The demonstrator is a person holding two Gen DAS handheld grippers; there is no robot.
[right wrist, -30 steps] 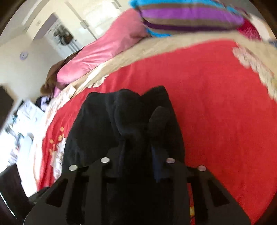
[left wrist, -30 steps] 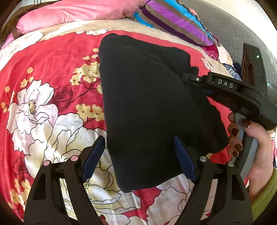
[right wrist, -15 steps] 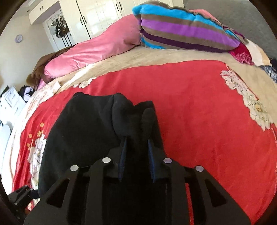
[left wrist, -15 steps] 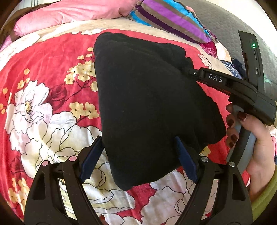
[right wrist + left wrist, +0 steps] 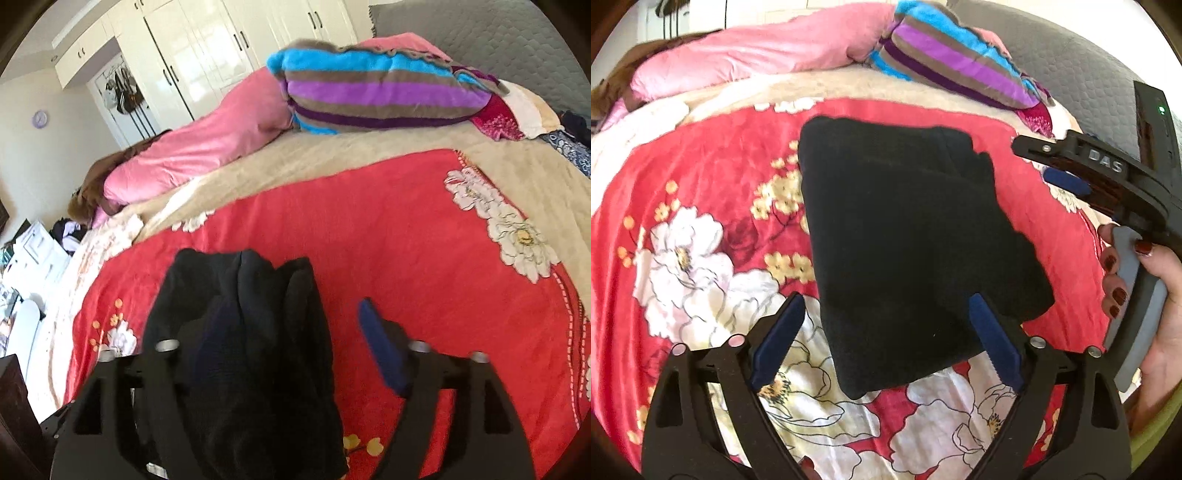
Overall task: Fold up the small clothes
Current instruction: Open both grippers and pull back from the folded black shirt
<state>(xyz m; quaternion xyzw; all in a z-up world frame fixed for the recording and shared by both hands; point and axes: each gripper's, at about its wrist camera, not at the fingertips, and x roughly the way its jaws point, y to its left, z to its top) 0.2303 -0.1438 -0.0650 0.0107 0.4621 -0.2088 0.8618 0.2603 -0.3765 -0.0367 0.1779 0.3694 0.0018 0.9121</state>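
1. On the bed's red floral blanket (image 5: 701,192) lies the folded black garment (image 5: 905,236).
2. Both fingers have just spread: left gripper (image 5: 886,347) and right gripper (image 5: 295,350) released.
3. Risk, in my judgement: my right pad (image 5: 380,350) snags the cloth on lifting and undoes the fold.

I see: black garment (image 5: 908,236); blanket (image 5: 701,177) red with white and yellow flowers, beige border; pink pillow (image 5: 207,147); cushion (image 5: 373,96) striped blue, purple, brown; blue pads (image 5: 777,339).

Both wrist views close above the bed, angled downward, sharing the black garment (image 5: 908,236) and red blanket (image 5: 388,236).
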